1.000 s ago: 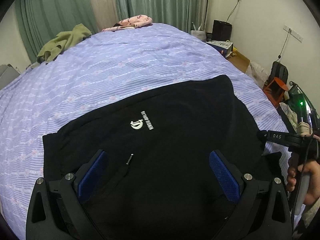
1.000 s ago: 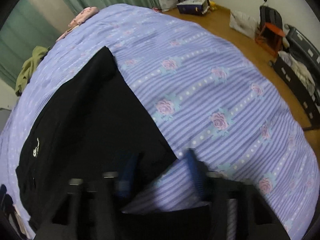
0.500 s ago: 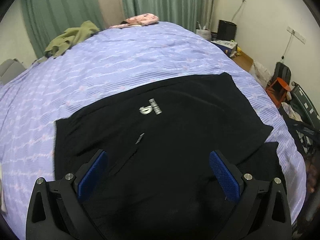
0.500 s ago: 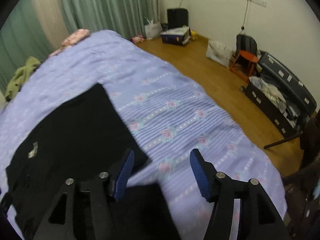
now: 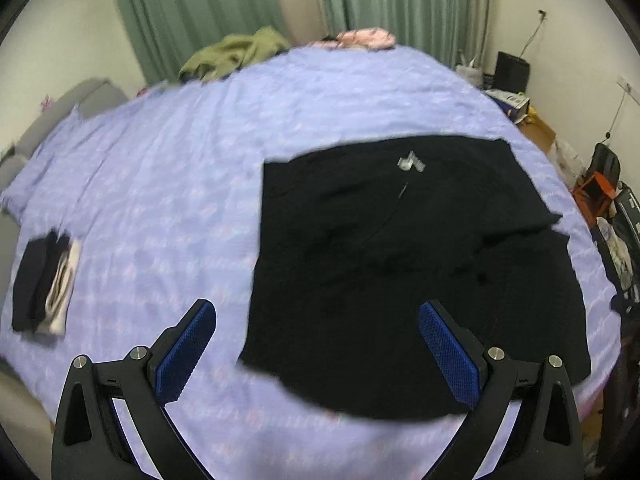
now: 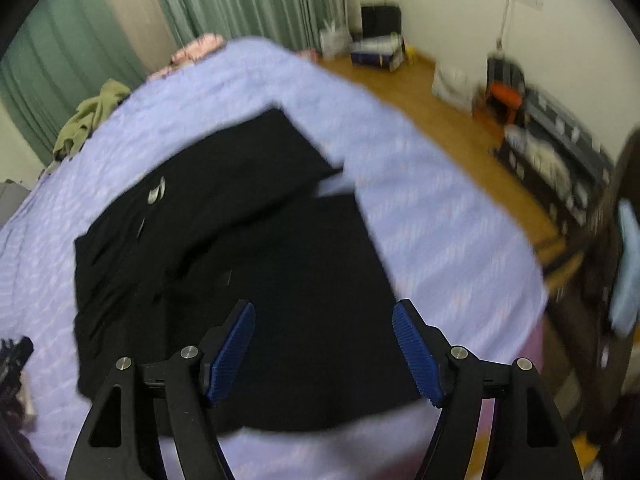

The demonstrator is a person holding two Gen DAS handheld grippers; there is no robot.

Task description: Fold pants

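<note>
Black pants with a small white logo lie spread flat on the lilac bed sheet, their two legs toward the right. They also show in the right wrist view. My left gripper is open and empty, raised above the pants' near edge. My right gripper is open and empty, raised above the near part of the pants. Both views are motion-blurred.
A folded stack of dark and white clothes lies on the bed at the left. An olive garment and a pink one lie at the far end. Right of the bed are wooden floor, bags and a dark rack.
Both grippers have pulled back and up from the pants, so the whole garment and more of the bed now show. The left view has swung left, revealing the folded stack.
</note>
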